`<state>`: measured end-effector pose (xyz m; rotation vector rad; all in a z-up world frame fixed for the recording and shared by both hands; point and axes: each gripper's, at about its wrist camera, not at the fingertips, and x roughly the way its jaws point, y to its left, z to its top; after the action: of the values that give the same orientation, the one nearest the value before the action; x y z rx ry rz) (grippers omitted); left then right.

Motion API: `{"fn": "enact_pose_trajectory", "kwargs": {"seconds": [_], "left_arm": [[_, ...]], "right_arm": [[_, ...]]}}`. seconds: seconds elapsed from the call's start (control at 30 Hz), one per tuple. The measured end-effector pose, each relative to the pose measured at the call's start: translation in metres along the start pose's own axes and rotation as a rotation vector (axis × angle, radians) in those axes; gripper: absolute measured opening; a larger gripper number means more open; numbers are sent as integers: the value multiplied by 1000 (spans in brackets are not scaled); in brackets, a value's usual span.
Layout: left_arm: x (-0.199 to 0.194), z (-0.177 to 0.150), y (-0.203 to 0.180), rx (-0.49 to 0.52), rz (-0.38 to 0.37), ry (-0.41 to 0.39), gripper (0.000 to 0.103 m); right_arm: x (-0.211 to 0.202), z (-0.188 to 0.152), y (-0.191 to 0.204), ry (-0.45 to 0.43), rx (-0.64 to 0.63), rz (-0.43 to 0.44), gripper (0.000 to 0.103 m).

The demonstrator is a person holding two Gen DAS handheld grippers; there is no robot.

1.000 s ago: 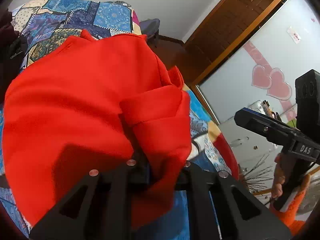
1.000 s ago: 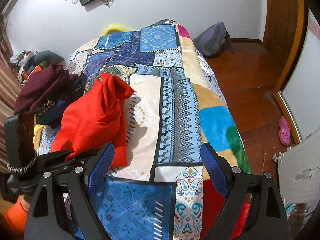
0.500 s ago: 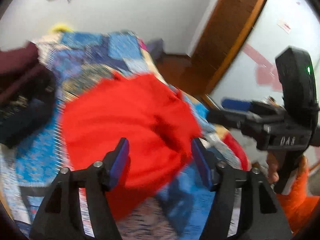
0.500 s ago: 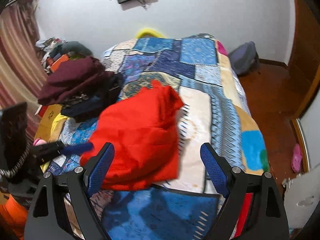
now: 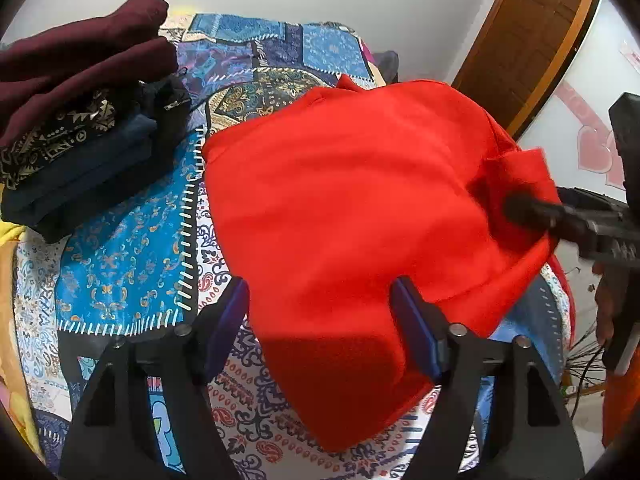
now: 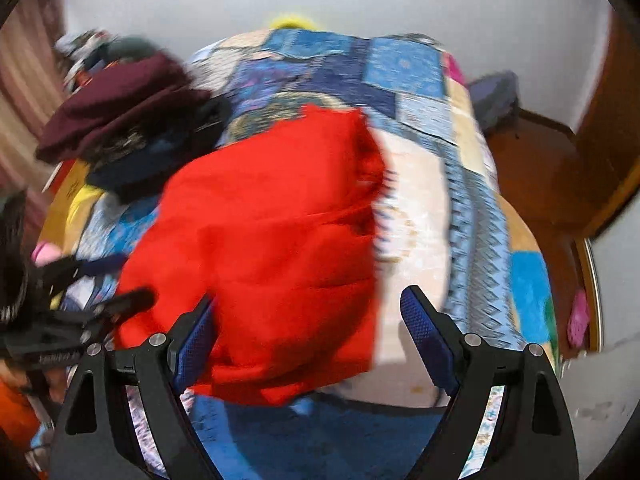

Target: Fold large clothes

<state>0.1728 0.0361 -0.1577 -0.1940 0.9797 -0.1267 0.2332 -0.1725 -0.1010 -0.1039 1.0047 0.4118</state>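
A red garment (image 5: 344, 200) lies in a loose, partly folded heap on the patchwork quilt (image 5: 120, 264). My left gripper (image 5: 324, 316) hovers over its near edge. Its jaws are opening and the cloth lies below and between them without the blue pads pressing on it. In the right wrist view the red garment (image 6: 272, 240) is blurred by motion. My right gripper (image 6: 312, 332) stands open above its near end with nothing held. From the left wrist view, one right finger (image 5: 532, 212) reaches over the garment's right side.
A stack of folded clothes (image 5: 80, 120), maroon on top and dark below, sits on the quilt left of the red garment. The bed's right edge drops to a wooden floor (image 6: 540, 168) with a grey bag (image 6: 496, 96). A wooden door (image 5: 532, 32) stands beyond.
The left gripper was shut on a fold of the red garment, then let go and drew back. The garment dropped onto the quilt. The right gripper swung left over the garment.
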Motion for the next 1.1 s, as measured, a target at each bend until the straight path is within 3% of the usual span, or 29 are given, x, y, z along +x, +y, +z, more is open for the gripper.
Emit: {"fn": "enact_pose_trajectory", "kwargs": {"seconds": [0.07,0.17,0.27,0.43,0.67,0.9,1.0,1.1], "left_arm": [[-1,-2,1,-13,-16,-1,76],[0,-7,3,-31,-36,11,79],[1,-11,1,-30,-56,32,80],[-5,-20,-1,-21,-77,61,81],[-24,-25,0,-14,-26,28,81],[-48,-5,27,-124,24,-81,81],[-42,1,40,-179,16,-72,81],[-24,1,53,-251,-39,-22,81]], "right_arm": [[4,-5,-17,14,50,-18,86],[14,-29,-48,78,183,77,86],[11,-47,-57,74,227,113,86],[-5,-46,-48,73,190,74,86],[-32,-28,-39,27,156,81,86],[-20,-2,-24,24,125,157,88],[-6,1,-17,49,119,181,88],[15,2,-19,93,142,196,88]]}}
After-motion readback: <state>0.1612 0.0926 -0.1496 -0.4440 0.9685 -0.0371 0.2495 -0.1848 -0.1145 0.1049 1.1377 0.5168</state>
